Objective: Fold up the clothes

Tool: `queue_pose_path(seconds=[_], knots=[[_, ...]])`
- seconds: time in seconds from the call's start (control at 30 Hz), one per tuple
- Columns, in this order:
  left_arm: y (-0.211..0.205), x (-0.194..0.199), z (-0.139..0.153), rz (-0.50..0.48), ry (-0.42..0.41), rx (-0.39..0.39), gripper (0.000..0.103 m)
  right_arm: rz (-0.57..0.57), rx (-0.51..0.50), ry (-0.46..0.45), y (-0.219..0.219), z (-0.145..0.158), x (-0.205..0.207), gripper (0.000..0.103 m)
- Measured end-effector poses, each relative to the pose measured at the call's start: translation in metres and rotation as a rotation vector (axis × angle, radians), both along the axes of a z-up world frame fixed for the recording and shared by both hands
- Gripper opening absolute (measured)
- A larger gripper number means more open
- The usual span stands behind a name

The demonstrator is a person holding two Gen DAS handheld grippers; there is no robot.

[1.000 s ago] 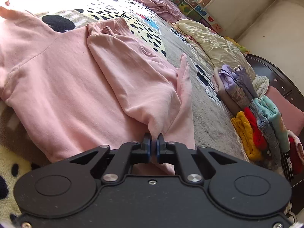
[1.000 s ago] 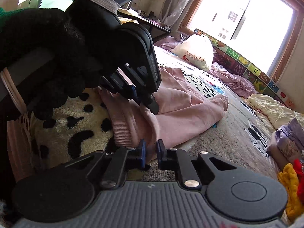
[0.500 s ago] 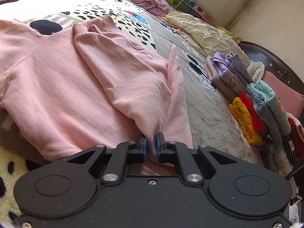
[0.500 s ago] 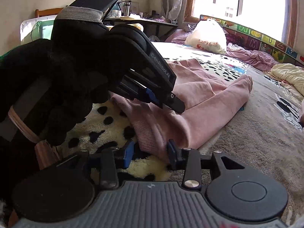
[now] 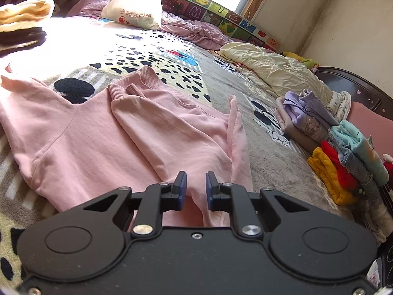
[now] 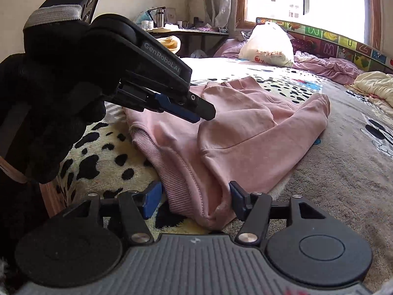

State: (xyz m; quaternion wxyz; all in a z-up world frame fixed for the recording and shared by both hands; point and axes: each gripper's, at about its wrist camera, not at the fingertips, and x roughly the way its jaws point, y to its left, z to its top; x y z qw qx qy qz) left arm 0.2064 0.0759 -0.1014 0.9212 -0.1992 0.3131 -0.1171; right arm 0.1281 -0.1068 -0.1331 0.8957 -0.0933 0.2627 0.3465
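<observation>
A pink sweatshirt lies partly folded on the spotted bed blanket, one sleeve laid across its body. My left gripper is open just above the sweatshirt's near edge, with cloth lying between and below its fingers. In the right wrist view the sweatshirt lies ahead, its ribbed hem corner between my right gripper's open fingers. The left gripper also shows there, held in a black glove above the sweatshirt.
A row of folded clothes stands at the right of the bed. A cream quilt and a pink sheet lie at the far side. A white bag sits near the window. A wooden bed edge is at the left.
Both grippers have opened and let go of the sweatshirt. The left gripper has lifted and tilted up. The sweatshirt's hem has dropped onto the blanket.
</observation>
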Motion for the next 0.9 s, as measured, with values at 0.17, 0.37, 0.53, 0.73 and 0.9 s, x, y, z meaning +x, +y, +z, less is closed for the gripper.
queue_pose_path(seconds=[0.17, 0.37, 0.53, 0.73, 0.9], knots=[[0.026, 0.029, -0.014, 0.138, 0.092, -0.197, 0.044, -0.005, 0.031, -0.013, -0.006, 0.006, 0.002, 0.059], [0.056, 0.061, -0.016, 0.286, 0.110, -0.199, 0.044, -0.022, 0.071, -0.025, -0.007, 0.006, 0.006, 0.059], [0.070, 0.095, -0.019, 0.276, 0.119, -0.216, 0.041, -0.020, 0.060, -0.005, -0.004, 0.000, 0.008, 0.059], [0.073, 0.093, 0.008, 0.231, -0.010, -0.133, 0.001, -0.027, 0.084, -0.020, -0.004, -0.003, 0.009, 0.060], [0.077, 0.113, -0.005, 0.189, 0.067, -0.013, 0.001, 0.015, 0.025, -0.018, 0.004, -0.005, 0.006, 0.061]])
